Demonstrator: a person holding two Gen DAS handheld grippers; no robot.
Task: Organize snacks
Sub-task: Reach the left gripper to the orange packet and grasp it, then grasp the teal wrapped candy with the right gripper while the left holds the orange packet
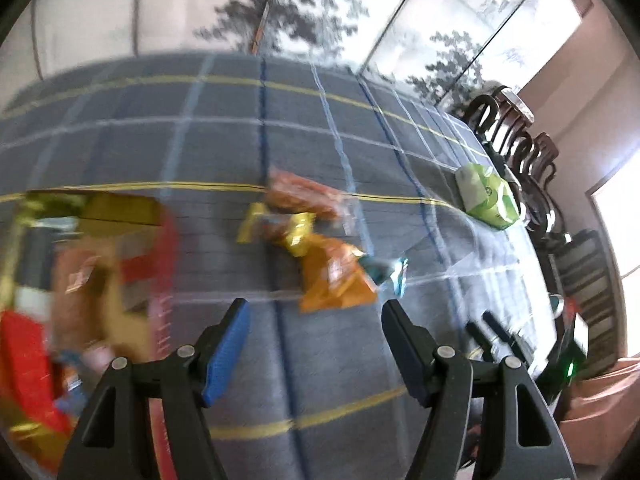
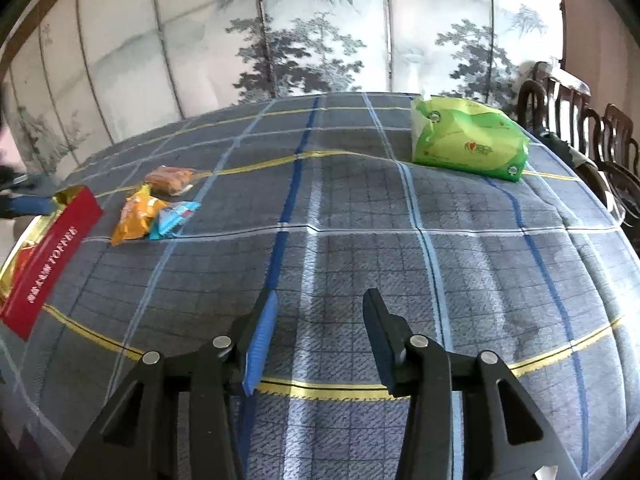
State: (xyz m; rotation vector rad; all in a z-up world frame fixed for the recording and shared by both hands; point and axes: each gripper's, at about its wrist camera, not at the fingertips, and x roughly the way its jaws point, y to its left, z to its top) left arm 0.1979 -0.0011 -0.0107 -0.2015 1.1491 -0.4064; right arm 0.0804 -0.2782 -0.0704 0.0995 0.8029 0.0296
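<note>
Both grippers hover over the plaid cloth [image 2: 360,208] with nothing between their jaws: the left gripper [image 1: 316,308] fairly wide, the right gripper [image 2: 320,300] narrower. Four snacks [image 2: 156,208] lie clustered just beside the red box [image 2: 48,256], well apart from the green tissue pack [image 2: 468,140].

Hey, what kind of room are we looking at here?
Probably a home dining room: a large table under a plaid tablecloth, carved dark wooden chairs along its right side, and a painted folding screen of trees behind it. Snack packets lie scattered on the cloth.
</note>
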